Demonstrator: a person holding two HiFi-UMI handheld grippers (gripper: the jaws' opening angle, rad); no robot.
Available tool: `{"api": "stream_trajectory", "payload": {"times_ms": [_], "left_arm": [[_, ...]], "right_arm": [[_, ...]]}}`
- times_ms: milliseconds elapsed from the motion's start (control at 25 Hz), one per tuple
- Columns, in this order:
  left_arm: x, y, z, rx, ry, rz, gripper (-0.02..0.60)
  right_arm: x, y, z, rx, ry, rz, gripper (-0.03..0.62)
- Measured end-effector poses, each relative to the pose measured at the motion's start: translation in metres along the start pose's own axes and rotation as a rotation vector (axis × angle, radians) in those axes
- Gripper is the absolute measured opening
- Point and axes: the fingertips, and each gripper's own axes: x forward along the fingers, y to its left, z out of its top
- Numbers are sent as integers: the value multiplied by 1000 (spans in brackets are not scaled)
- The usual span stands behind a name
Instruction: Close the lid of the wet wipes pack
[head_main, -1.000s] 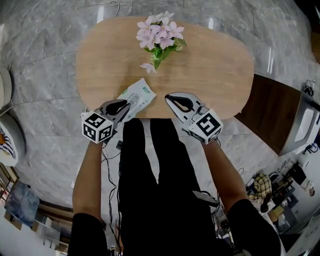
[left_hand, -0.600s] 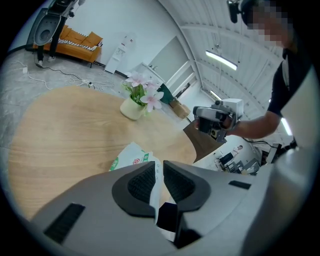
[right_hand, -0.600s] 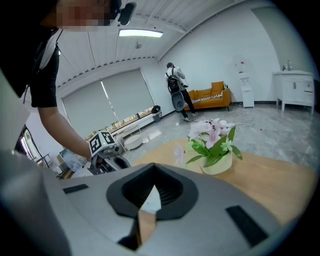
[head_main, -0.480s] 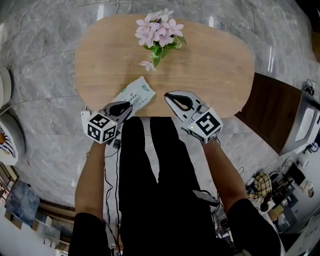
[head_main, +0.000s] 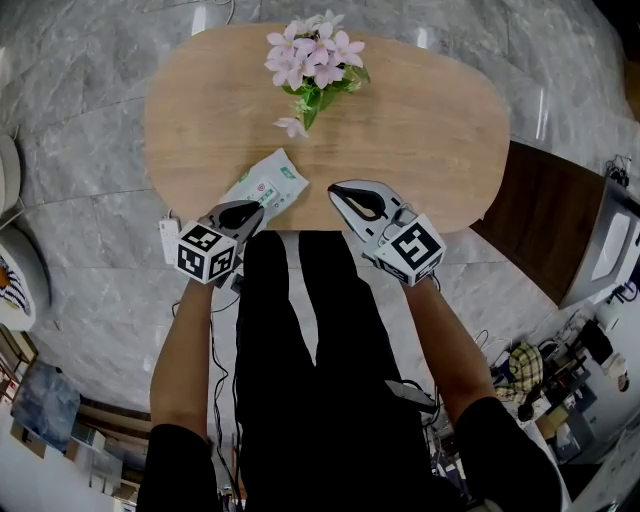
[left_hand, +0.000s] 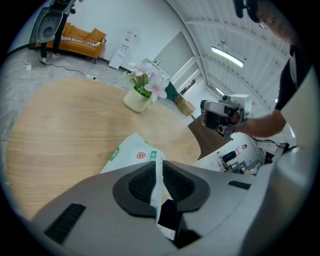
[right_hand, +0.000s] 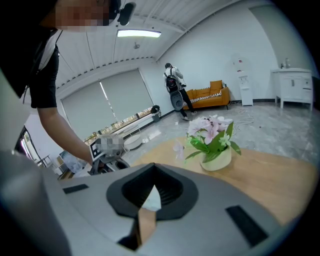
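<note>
The wet wipes pack (head_main: 264, 186), white with green print, lies slanted at the near edge of the oval wooden table (head_main: 420, 130). My left gripper (head_main: 240, 212) sits at the pack's near end. In the left gripper view the pack (left_hand: 131, 152) runs into the narrow slit between the jaws of the left gripper (left_hand: 156, 169), which is shut on its edge. The lid does not show. My right gripper (head_main: 352, 196) hovers shut over the table edge to the right of the pack, with nothing in it. The right gripper view shows the right gripper (right_hand: 153, 175) apart from the pack.
A pot of pink flowers (head_main: 315, 58) stands at the far middle of the table, beyond the pack. A dark brown side table (head_main: 540, 225) is to the right. Grey marble floor surrounds the table, and the person's legs are directly below the grippers.
The left gripper's marker cube has shifted slightly to the right. The pack and the right gripper hold their places on the table.
</note>
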Motion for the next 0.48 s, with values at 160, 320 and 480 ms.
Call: {"api": "stream_trajectory", "payload": {"times_ms": [160,320,480], "left_arm": [[3,3,-3,-2,18,21,48],[6,6,-6,10,39,47,40],[10,7,-10,29,67,59,40]], "right_arm": [[0,-1,-1,4,-4,-1,9],[-1,-3,-2,8,-7,-4,10],[-2,-4,-2,12,-8,-7,10]]}}
